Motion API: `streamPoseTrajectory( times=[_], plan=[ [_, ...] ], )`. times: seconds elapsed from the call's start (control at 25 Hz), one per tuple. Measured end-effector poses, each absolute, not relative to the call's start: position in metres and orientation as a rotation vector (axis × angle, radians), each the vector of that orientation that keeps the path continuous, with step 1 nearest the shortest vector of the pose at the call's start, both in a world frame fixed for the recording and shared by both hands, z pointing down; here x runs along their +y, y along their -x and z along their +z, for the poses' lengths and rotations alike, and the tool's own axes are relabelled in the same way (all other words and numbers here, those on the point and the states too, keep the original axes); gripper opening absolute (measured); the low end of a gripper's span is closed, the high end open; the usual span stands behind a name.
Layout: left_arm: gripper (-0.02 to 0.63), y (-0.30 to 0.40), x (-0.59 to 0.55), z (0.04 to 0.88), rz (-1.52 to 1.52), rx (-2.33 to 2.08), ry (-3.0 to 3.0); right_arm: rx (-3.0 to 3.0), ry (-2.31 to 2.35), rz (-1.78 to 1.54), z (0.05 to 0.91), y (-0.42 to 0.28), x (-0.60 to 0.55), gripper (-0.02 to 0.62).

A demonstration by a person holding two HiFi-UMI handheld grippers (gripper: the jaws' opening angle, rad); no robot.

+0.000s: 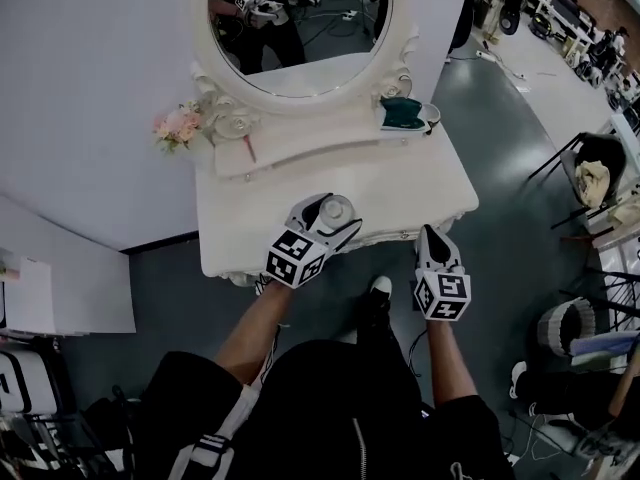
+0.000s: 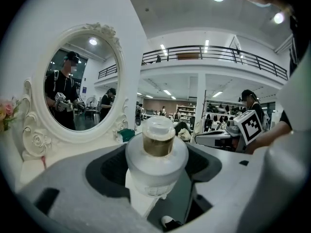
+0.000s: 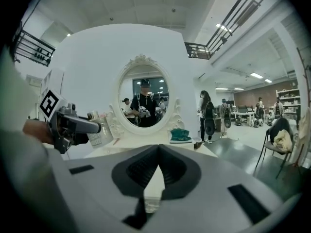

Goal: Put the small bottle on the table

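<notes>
The small bottle (image 2: 156, 154) is frosted white, with a gold neck and a white cap. It stands upright between the jaws of my left gripper (image 1: 330, 213), which is shut on its body. In the head view the bottle (image 1: 337, 208) is over the front part of the white dressing table (image 1: 430, 193); whether it touches the top I cannot tell. My right gripper (image 1: 432, 236) hovers at the table's front edge, to the right, its jaws shut on nothing. From the right gripper view (image 3: 157, 154) the left gripper (image 3: 73, 126) and bottle (image 3: 101, 134) show at the left.
An oval mirror (image 1: 300, 28) in a carved white frame stands at the back of the table. On the raised shelf below it lie a teal object (image 1: 402, 114) and pink flowers (image 1: 178, 125). A white wall is to the left, and chairs (image 1: 590, 173) and clutter are on the floor to the right.
</notes>
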State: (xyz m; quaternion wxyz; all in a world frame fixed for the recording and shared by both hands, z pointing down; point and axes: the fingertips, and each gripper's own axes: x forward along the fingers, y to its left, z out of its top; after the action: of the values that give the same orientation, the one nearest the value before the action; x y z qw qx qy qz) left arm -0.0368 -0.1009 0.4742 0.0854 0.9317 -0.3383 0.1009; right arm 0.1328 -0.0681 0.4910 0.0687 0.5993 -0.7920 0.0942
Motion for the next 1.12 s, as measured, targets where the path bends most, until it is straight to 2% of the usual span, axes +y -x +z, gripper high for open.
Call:
streamPoseTrajectory(
  times=[0.56, 1.12],
  plan=[
    [0.339, -0.017, -0.283, 0.458, 0.238, -1.341, -2.606, -2.574, -1.435, 0.221, 0.478, -0.179, -0.296, 0.002],
    [0.339, 0.0, -0.332, 0.464, 0.248, -1.447, -2.543, -2.615, -1.34, 0.243, 0.497, -0.167, -0.35, 0.002]
  ],
)
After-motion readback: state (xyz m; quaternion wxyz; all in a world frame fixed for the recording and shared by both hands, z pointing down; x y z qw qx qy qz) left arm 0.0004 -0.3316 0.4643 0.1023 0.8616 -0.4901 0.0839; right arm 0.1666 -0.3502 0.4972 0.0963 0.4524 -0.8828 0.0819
